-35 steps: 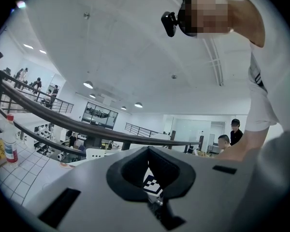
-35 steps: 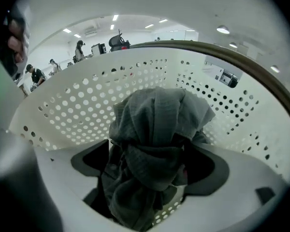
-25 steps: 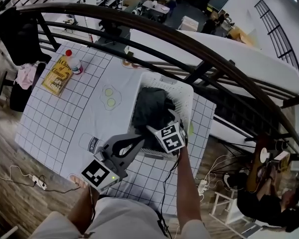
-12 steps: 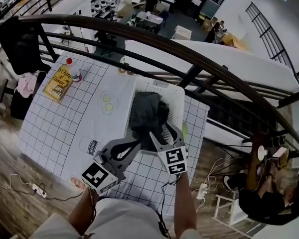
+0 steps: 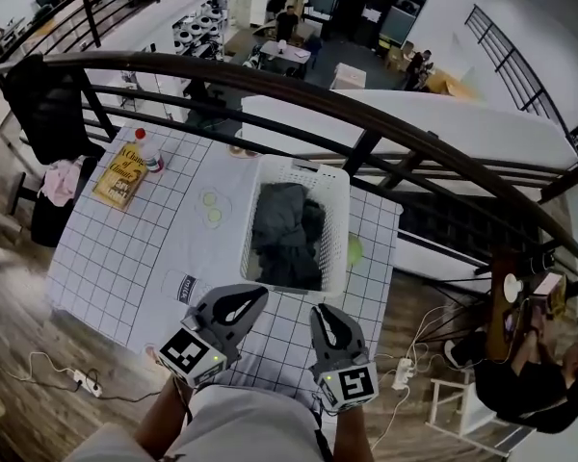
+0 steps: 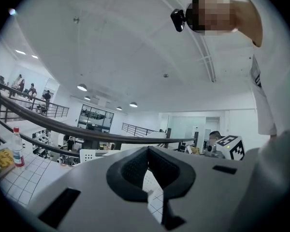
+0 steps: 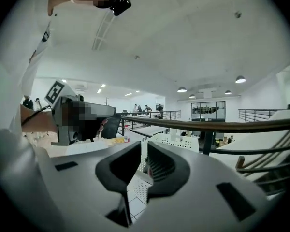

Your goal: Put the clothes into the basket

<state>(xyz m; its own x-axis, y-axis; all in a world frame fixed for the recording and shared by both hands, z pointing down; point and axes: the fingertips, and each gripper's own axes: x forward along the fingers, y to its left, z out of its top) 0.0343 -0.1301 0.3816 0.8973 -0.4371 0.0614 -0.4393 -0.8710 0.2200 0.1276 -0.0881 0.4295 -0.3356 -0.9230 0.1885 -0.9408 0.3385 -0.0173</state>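
A white plastic basket (image 5: 339, 229) stands on the gridded table, with dark grey clothes (image 5: 284, 234) piled inside it. Both grippers hover over the table's near edge, short of the basket. My left gripper (image 5: 260, 292) points toward the basket's near left corner, its jaws together and empty. My right gripper (image 5: 320, 311) sits below the basket's near right corner; its jaws are closing to a thin slit with nothing between them. The right gripper view looks past the right gripper (image 7: 144, 143) to the basket (image 7: 176, 141). In the left gripper view the left gripper (image 6: 146, 150) is raised over the table.
A yellow book (image 5: 123, 165) and a red-capped bottle (image 5: 147, 149) lie at the table's far left corner. A dark curved railing (image 5: 270, 75) runs behind the table, a black garment (image 5: 40, 104) hanging on it. A small green object (image 5: 354, 250) lies right of the basket.
My right gripper has drawn back out of the basket toward the table's near edge and its jaws have narrowed. The dark clothes stay in the basket. The left gripper has barely moved.
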